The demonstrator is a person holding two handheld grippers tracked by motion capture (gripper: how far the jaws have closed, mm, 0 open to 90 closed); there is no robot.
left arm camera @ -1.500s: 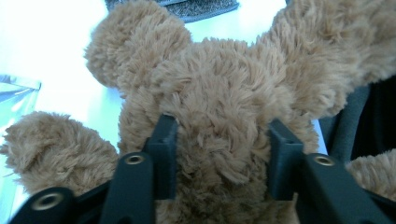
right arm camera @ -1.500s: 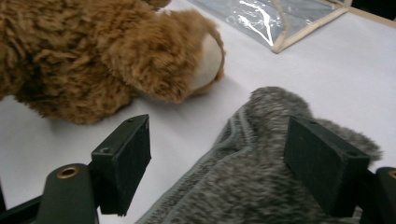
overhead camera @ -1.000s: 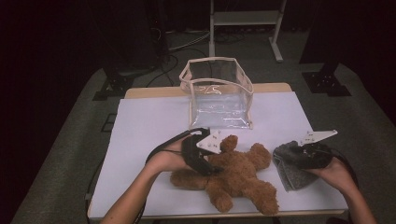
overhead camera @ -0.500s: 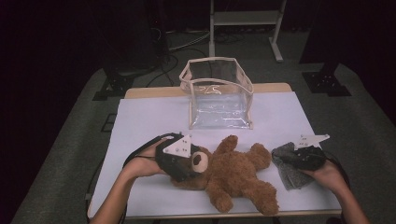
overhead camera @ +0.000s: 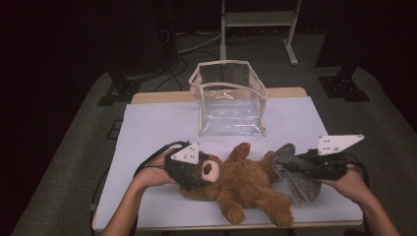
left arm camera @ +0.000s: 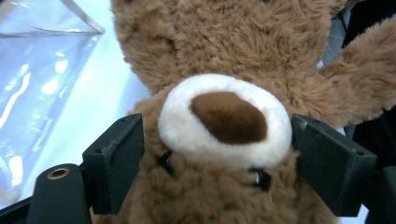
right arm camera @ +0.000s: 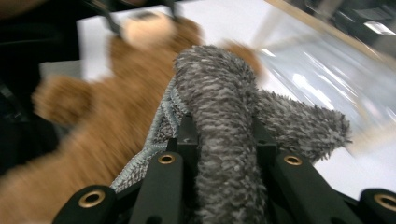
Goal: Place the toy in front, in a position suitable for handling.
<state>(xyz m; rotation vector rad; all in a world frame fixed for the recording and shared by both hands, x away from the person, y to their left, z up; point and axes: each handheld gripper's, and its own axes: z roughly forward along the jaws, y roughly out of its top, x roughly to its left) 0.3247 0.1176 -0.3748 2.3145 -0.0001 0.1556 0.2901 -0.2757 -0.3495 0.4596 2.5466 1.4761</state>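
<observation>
A brown teddy bear [overhead camera: 246, 184] lies on its back on the white table [overhead camera: 147, 128], head to the left. My left gripper [overhead camera: 199, 172] is at that head. Its jaws have just been opening and stand wide on either side of the white muzzle [left arm camera: 224, 112], with fur brushing both pads [left arm camera: 116, 158]. To the right of the bear, my right gripper [overhead camera: 294, 169] has just been closing and is now shut on a grey fuzzy cloth [overhead camera: 297, 187]. The cloth [right arm camera: 219, 93] bunches up between the jaws and hangs off the table.
A clear plastic bag [overhead camera: 231, 103] with a cream rim stands open-topped at the back middle of the table, also blurred at the right gripper view's upper right [right arm camera: 327, 70]. Bare white tabletop lies to the left of the bag. Dark floor and stands surround the table.
My left gripper moved left from the bear's chest to its head, and its jaws spread. My right gripper closed on the grey cloth and raised it off the table.
</observation>
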